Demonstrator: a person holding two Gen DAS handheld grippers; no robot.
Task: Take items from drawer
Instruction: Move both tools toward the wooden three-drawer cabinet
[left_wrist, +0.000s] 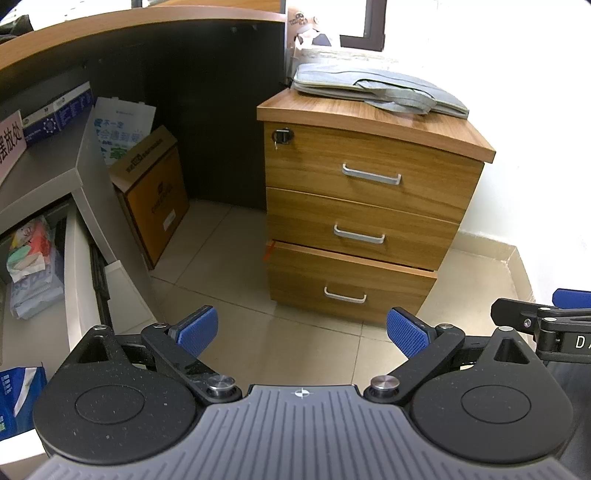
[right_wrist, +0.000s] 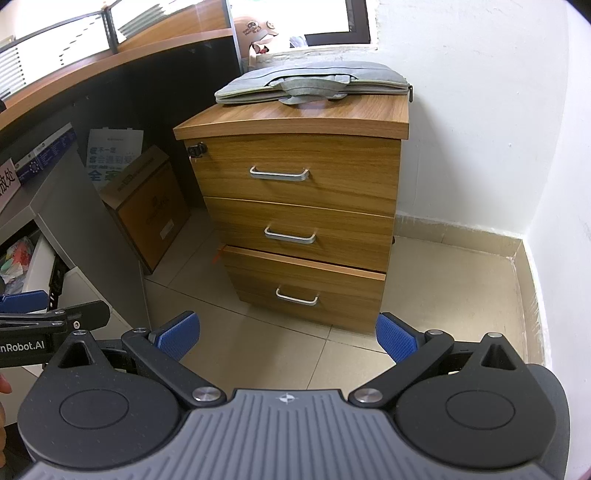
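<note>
Both grippers, left gripper (left_wrist: 301, 334) and right gripper (right_wrist: 288, 336), hover with fingers spread wide and empty over bare floor tiles (right_wrist: 280, 354). Ahead at twelve o'clock stands the wooden cabinet (right_wrist: 295, 192), wall close at three o'clock, boxes at nine. Its bottom drawer (right_wrist: 299, 284) juts slightly past the two above, its handle (right_wrist: 296, 297) untouched.

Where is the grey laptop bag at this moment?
The grey laptop bag lies flat on top of the wooden drawer cabinet, towards its back edge, below the window; in the left wrist view it shows at upper right.
</note>
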